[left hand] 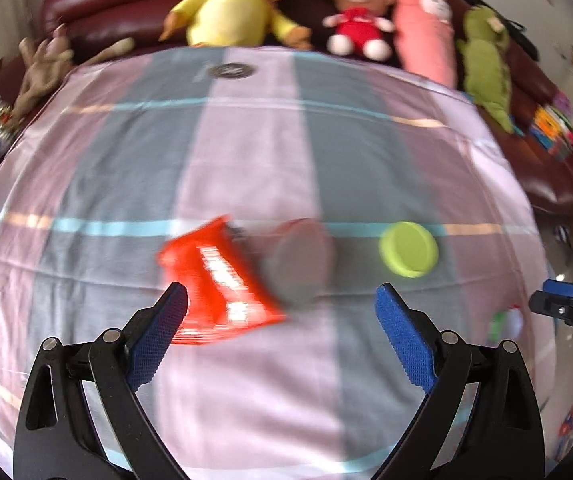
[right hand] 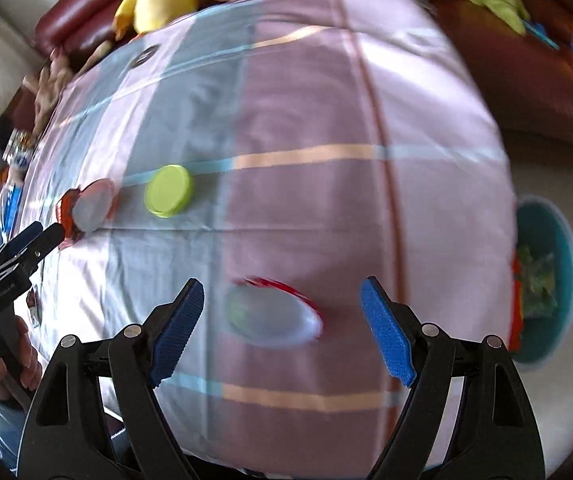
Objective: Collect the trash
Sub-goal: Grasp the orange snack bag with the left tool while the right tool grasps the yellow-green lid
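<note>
your left wrist view looks steeply down, close over the striped pink-grey cloth point(left hand: 246, 160); your right view likewise; both share the round yellow-green plastic lid point(left hand: 408, 249).

Striped sheet point(left hand: 246, 152) bears red wrapper point(left hand: 214, 284), green lid point(left hand: 408, 249), two cups point(right hand: 274, 314).

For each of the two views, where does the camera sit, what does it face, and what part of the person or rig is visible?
Left wrist: on the left gripper, angled down at the red wrapper on the striped cloth; open fingers and the right gripper's tip show.
Right wrist: on the right gripper, angled down at a foil-lidded cup; open fingers, left gripper and hand show.
Shared: green lid, yellow plush.
</note>
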`<move>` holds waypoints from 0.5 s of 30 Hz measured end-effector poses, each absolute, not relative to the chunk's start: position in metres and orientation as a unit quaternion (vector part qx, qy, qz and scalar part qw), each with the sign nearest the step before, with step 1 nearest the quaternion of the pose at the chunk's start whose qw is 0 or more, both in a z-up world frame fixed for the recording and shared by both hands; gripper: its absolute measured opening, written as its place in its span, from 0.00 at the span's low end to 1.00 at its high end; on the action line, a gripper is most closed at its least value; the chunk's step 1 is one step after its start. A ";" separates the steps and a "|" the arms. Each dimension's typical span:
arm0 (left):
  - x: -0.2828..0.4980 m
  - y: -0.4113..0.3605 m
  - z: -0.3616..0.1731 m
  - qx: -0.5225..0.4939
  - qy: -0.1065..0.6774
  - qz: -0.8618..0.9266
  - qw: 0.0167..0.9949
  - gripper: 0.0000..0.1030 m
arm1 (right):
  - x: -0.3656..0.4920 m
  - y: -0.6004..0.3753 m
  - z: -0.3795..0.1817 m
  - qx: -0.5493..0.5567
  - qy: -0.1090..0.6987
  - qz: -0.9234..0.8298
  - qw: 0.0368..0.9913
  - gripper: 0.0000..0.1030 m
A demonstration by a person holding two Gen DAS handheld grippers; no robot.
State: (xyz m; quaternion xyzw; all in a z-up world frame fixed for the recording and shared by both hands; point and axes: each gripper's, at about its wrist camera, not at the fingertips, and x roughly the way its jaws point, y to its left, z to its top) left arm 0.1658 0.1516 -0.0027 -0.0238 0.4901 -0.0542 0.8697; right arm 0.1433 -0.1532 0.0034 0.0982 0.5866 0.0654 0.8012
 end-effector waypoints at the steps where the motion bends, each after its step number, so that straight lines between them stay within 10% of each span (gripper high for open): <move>1: 0.167 0.160 -0.006 -0.027 0.493 -0.046 0.868 0.92 | 0.149 -0.144 0.003 0.092 0.588 0.071 0.800 0.75; 15: 0.179 0.216 -0.049 -0.042 0.527 -0.006 0.849 0.92 | 0.213 -0.051 -0.026 0.036 0.593 0.116 0.796 0.75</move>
